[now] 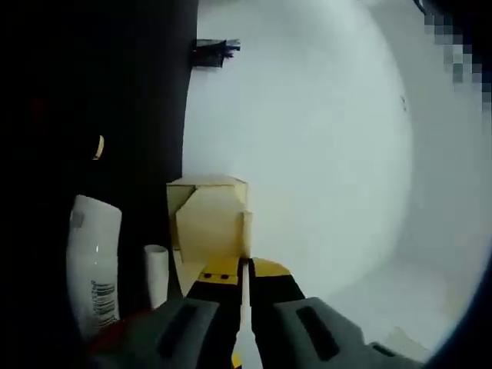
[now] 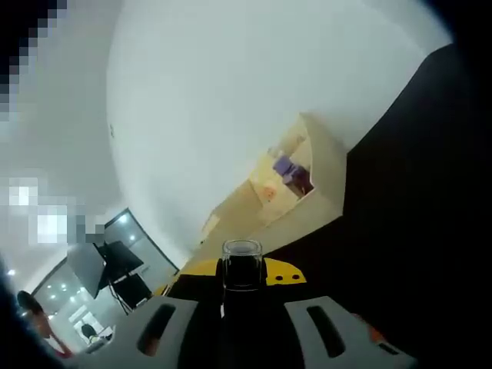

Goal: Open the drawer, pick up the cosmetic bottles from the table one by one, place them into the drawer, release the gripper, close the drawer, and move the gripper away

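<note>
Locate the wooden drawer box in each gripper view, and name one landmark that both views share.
Left gripper view: the wooden drawer box stands at centre, just above the jaws.
Right gripper view: it sits tilted, right of centre, up past the dark bottle.
Shared landmark: the white wall behind the box.

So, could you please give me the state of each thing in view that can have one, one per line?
left gripper: shut, nothing visible between its jaws.
right gripper: shut on the dark bottle.
dark bottle: held between the jaws, clear cap on.
wooden drawer box: drawer open.
white bottle: standing upright, untouched.
small white tube: standing upright beside the white bottle.
</note>
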Tool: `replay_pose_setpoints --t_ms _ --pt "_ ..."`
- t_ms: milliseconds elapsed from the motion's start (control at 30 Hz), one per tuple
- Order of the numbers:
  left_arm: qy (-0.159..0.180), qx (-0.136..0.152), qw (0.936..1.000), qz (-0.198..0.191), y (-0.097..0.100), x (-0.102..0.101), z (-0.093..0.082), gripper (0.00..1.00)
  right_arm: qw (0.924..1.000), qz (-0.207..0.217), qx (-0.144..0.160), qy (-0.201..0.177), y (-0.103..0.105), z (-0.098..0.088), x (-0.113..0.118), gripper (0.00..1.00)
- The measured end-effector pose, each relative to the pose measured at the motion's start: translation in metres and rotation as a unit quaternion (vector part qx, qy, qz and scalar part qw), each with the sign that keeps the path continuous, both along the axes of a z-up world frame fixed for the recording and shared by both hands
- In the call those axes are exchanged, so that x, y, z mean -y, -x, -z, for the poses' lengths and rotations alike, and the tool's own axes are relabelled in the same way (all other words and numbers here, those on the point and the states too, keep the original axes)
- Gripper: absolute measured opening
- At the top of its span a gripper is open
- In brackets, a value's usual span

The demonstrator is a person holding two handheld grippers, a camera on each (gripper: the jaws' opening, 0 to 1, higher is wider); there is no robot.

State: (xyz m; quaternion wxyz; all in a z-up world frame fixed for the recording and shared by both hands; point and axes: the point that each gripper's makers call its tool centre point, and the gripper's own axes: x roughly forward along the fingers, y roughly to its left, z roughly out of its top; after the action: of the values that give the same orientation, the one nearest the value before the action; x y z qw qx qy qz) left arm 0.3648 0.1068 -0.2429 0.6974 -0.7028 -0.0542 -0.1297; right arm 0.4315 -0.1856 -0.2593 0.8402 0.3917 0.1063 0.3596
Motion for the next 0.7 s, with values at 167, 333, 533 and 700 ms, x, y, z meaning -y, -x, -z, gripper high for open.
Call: replay_pose_setpoints --t_ms 167,333,533,700 --pt "-0.009 -0.005 0.9999 0.000 -0.0009 -0.0037 0.0030 0.07 1.0000 -0.001 -0.001 -0.001 -0.0009 0.0002 0.0004 0.16" --pt "-0.013 -0.007 0.9999 -0.006 -0.0003 -0.0064 0.0044 0.07 1.0000 -0.001 -0.001 -0.001 -0.0011 0.0005 0.0003 0.16" --pt "-0.050 0.002 0.9987 -0.010 0.0019 -0.0065 0.0020 0.13 1.0000 -0.001 -0.003 -0.001 -0.0018 0.0009 0.0001 0.16" --pt "-0.046 -0.001 0.9989 -0.014 0.0033 -0.0109 0.0023 0.23 1.0000 -0.001 -0.005 -0.002 -0.0018 0.0013 0.0000 0.16"
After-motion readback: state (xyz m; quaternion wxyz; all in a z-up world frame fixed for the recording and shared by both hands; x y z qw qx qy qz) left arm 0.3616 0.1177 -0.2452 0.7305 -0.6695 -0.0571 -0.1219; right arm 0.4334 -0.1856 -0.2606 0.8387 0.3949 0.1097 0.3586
